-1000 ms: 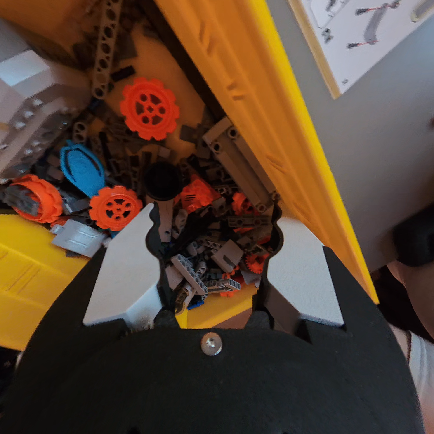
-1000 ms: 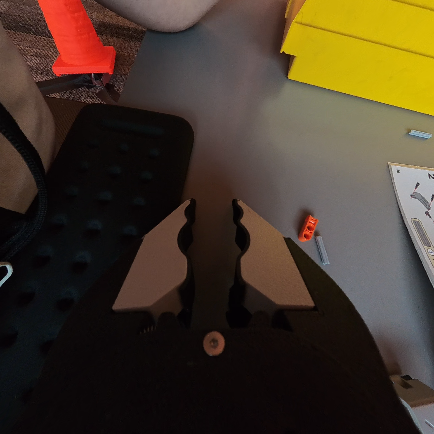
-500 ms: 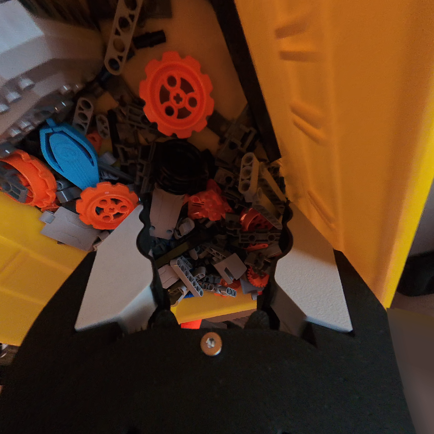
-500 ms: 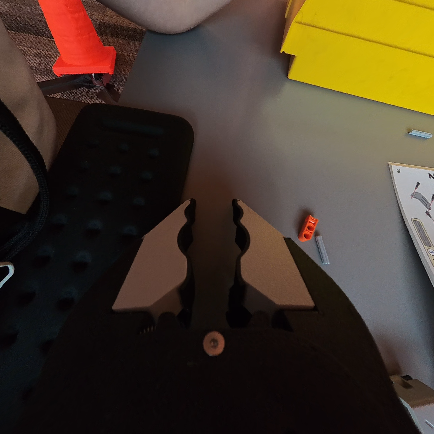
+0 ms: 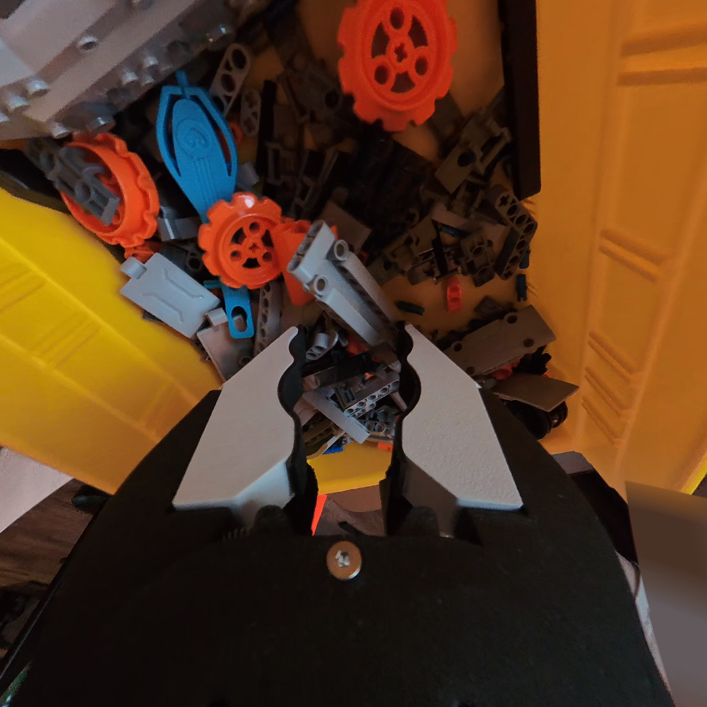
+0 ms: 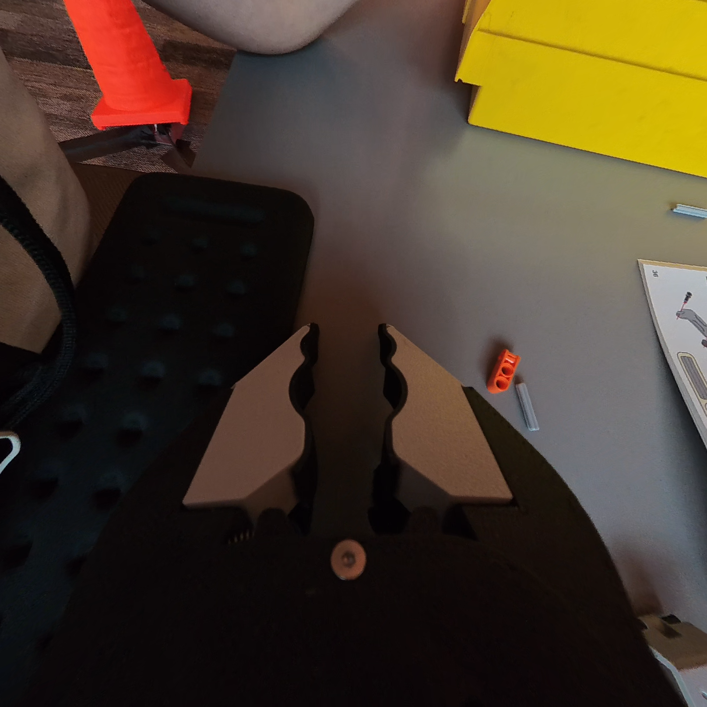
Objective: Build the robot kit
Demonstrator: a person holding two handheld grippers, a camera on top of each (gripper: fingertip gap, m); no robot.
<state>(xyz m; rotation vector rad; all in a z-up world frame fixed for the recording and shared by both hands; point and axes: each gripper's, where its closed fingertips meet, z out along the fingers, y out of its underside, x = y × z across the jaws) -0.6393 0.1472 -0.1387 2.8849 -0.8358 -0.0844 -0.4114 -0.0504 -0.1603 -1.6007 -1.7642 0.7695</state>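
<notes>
As the left gripper sits: left gripper [image 5: 348,329] is inside a yellow bin [image 5: 631,229], jaws spread over the heap of parts, pinching nothing.
Nearest part: a light grey beam [image 5: 336,290] slants from 11 o'clock down into the gap. Its lower end lies between the tips, close to the right finger; I cannot tell whether it touches.
Under the gap: small grey and black pieces lie packed and overlapping, with no single one standing free.
Crowding: a small orange gear [image 5: 245,243] sits just beside the beam's upper end at 11 o'clock, and a blue piece [image 5: 197,153] runs under it.
Further off: a large orange gear [image 5: 398,61] at 12 o'clock, an orange wheel [image 5: 111,191] at 10 o'clock, a grey panel [image 5: 168,294] at 9 o'clock.
Bin wall: it rises close at 3 o'clock, leaving little room on that side.
Right gripper: right gripper [image 6: 348,327] hangs over a bare grey table [image 6: 421,191], jaws parted, nothing between them.
Right surroundings: a black pad [image 6: 191,306] at 9 o'clock, an orange brick [image 6: 504,371] and grey pin [image 6: 527,407] at 3 o'clock, near but apart.
Table edges: a booklet [image 6: 681,344] far at 3 o'clock, an orange cone [image 6: 126,65] at 11 o'clock.
</notes>
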